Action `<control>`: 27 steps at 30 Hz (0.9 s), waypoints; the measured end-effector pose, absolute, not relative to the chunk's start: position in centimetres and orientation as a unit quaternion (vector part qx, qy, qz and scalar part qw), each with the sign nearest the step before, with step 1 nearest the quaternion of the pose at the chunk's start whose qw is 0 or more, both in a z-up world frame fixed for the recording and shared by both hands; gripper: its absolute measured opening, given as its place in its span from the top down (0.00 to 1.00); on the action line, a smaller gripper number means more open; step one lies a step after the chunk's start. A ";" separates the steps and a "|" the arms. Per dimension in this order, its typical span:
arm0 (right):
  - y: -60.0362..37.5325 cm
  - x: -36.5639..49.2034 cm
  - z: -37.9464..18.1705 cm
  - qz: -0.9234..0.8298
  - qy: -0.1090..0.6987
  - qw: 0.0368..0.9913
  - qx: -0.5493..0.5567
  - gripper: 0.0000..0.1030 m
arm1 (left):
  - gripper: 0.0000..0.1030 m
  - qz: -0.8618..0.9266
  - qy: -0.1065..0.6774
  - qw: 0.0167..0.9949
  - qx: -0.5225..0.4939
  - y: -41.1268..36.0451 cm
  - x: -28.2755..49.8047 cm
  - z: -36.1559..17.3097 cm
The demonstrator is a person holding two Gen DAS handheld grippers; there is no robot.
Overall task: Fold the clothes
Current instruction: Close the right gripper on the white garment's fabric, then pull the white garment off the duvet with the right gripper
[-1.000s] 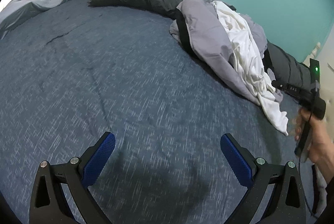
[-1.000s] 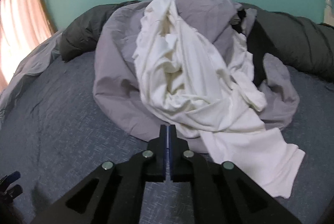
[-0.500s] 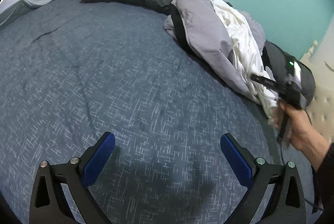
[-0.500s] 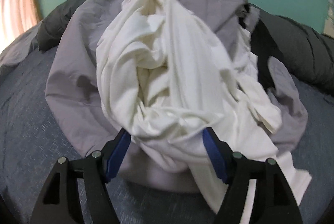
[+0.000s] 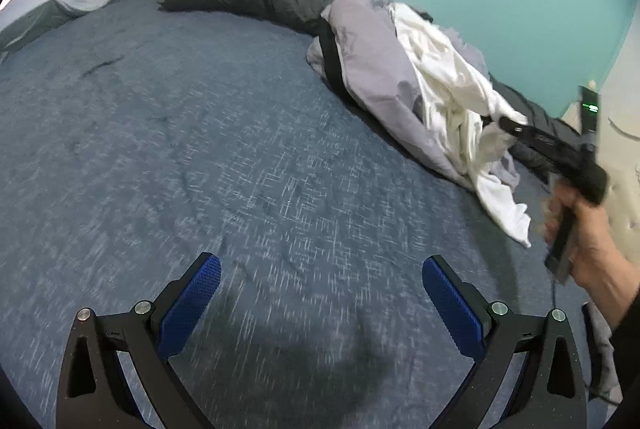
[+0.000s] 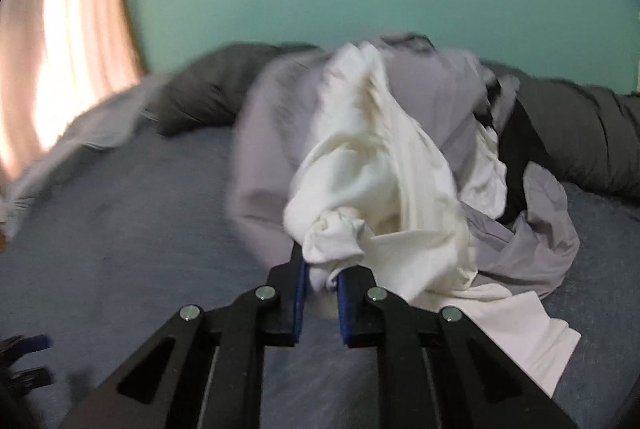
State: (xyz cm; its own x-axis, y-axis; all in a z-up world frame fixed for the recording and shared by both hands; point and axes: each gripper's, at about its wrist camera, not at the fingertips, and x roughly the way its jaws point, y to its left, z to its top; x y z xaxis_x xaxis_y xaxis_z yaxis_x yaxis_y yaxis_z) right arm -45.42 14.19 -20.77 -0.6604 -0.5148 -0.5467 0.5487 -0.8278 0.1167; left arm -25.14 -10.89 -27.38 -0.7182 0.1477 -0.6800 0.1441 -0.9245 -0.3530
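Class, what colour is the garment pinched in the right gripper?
White garment, clearest in the right wrist view.

Both views dim and soft. We see daylight glowing through the curtain, blown out to pale orange at the right wrist view's left edge. Fisheye bends the bed into a dome; black corners ring each frame. We note motion blur smearing the white garment and grey bedding in the right wrist view, streaking the bedspread weave near the left gripper. A soft shadow lies beneath its fingers. A green indicator light glares faintly.
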 end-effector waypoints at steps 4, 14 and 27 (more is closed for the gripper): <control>14.4 -39.3 -18.1 -0.904 0.023 0.316 0.285 0.88 | 0.00 0.902 -0.209 -0.004 -0.377 -11.2 -21.9 -26.4; 14.8 -23.7 -17.8 -0.877 0.018 0.370 0.308 0.88 | 0.00 0.904 -0.221 -0.015 -0.365 -13.0 -13.3 -24.5; 19.7 -10.1 -24.8 -0.861 -0.001 0.341 0.379 0.88 | 0.00 0.915 -0.188 0.007 -0.358 -12.1 -8.2 -25.0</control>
State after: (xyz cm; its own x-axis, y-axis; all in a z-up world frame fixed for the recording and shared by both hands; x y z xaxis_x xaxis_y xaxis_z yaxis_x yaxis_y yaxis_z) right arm -10.10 19.72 -24.82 -0.4811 -0.5871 -0.6511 0.5850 -0.7681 0.2604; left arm -8.22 -12.12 -25.02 -0.7434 0.1480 -0.6522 0.1213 -0.9292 -0.3490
